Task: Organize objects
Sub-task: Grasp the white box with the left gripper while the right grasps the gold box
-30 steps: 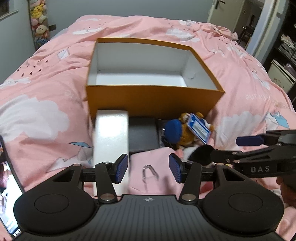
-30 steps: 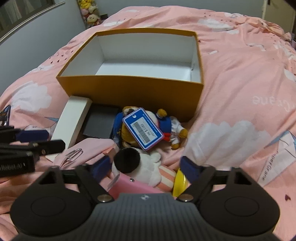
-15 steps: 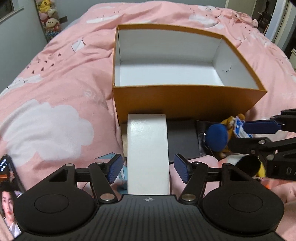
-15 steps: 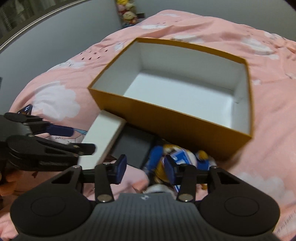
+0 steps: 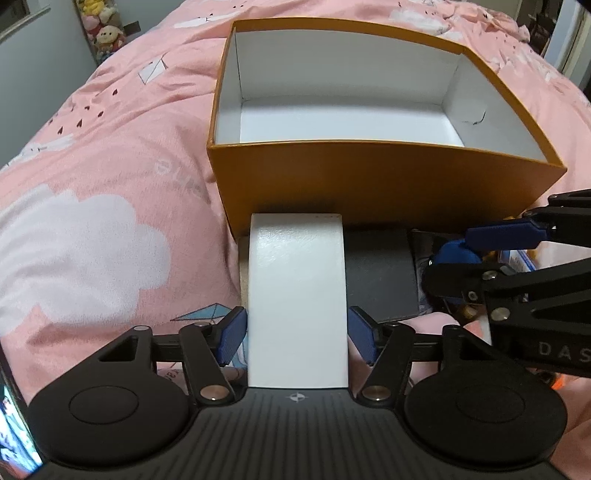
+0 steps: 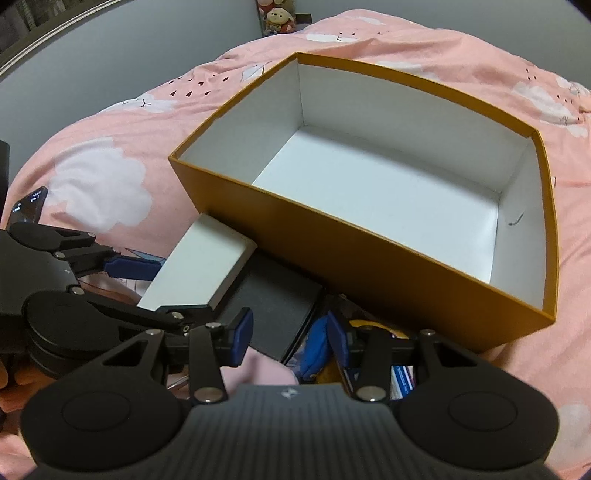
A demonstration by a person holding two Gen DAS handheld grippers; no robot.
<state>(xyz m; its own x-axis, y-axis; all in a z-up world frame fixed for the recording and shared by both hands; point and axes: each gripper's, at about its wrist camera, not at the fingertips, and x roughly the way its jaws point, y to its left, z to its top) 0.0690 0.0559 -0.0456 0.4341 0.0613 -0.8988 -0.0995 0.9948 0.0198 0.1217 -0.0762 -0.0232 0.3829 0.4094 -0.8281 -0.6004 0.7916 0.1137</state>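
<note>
An open orange box (image 5: 369,173) with a white, bare inside sits on the pink bed; it also shows in the right wrist view (image 6: 369,251). A long white box (image 5: 297,295) lies against its front wall. My left gripper (image 5: 297,334) is open, with a blue pad on each side of the white box near its closer end. A black flat box (image 5: 378,273) lies beside the white one. My right gripper (image 6: 290,334) is open and empty above the black box (image 6: 273,306) and a plush toy with a blue cap (image 6: 314,350).
A pink quilt with white clouds (image 5: 92,229) covers the bed. A phone (image 6: 29,201) lies at the left. A blue and white card (image 6: 402,380) sits by the plush toy. Stuffed toys (image 5: 103,29) stand by the far wall.
My left gripper has moved forward so its pads straddle the white box. My right gripper has lifted off the plush toys and swung left toward the black box.
</note>
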